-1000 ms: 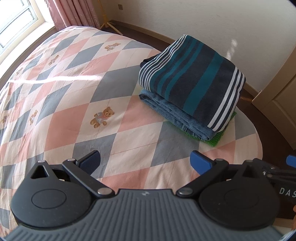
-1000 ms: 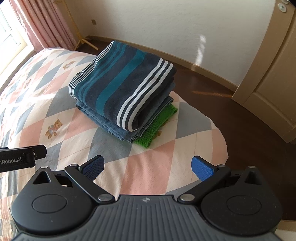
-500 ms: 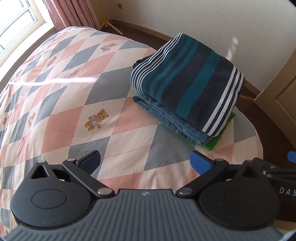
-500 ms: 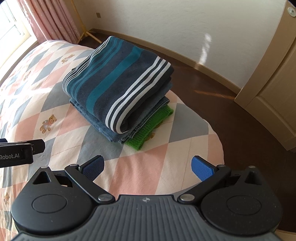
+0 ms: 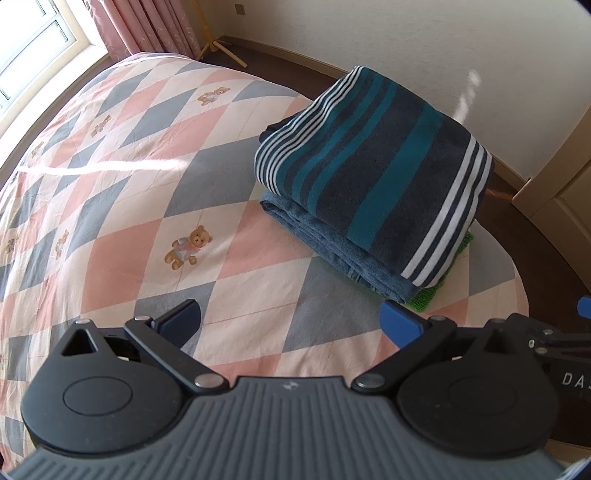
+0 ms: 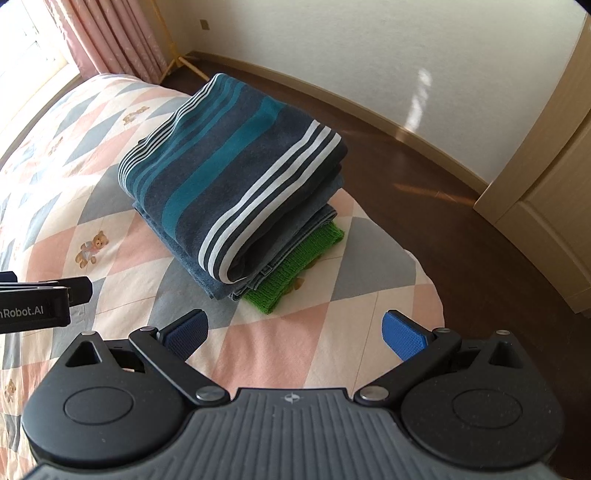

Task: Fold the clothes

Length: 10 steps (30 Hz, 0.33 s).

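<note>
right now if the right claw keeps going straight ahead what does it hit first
Most likely the near edge of the folded stack: the green knit at the bottom, under the striped top piece. Only bare bedspread lies before it, though depth is unclear.

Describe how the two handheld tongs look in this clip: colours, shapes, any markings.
Both match: the left tongs and right tongs have a ribbed grey body, two round black discs, black linkage arms with silver pivot pins, and textured blue fingertips. A small logo sits on the grey body. The left one's side, seen from the right camera, reads "nRobot.AI". No cables or sleeves show.

Sunlit cream wall [image 6: 332, 44], dark wood floor [image 6: 424, 192], pink curtains [image 5: 147, 29]
</note>
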### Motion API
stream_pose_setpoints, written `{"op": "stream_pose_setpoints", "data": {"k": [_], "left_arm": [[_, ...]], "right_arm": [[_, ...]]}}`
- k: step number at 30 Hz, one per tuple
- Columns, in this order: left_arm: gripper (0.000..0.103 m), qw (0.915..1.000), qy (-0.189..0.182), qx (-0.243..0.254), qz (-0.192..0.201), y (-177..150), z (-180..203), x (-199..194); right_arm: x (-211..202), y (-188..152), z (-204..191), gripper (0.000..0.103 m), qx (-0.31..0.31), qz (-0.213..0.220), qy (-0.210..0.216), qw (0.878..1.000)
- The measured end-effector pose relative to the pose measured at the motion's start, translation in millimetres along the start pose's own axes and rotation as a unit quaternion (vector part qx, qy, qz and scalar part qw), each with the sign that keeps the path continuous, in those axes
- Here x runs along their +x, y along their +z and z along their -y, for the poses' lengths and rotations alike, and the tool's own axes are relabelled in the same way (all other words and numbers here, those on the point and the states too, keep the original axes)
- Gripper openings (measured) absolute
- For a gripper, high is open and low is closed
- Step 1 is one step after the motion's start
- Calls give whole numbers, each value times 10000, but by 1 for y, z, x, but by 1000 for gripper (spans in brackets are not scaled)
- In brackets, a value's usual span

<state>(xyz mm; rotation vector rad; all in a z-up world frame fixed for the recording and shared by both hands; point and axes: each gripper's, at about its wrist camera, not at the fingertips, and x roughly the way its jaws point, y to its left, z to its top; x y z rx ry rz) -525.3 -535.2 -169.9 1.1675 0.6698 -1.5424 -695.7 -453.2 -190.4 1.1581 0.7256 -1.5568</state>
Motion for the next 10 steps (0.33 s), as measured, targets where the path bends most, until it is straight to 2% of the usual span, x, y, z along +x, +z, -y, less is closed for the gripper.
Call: {"op": "stream_pose_setpoints", "data": {"k": [3,10], "left_arm": [[102,10000,55,22,50,2,1,0],[102,9995,-104,-131,265,-2,-10,-16]], "right_arm": [[1,3,1,103,-26,-6,-4,10000],[-2,7,0,103,-31,162,-33,9999]]}}
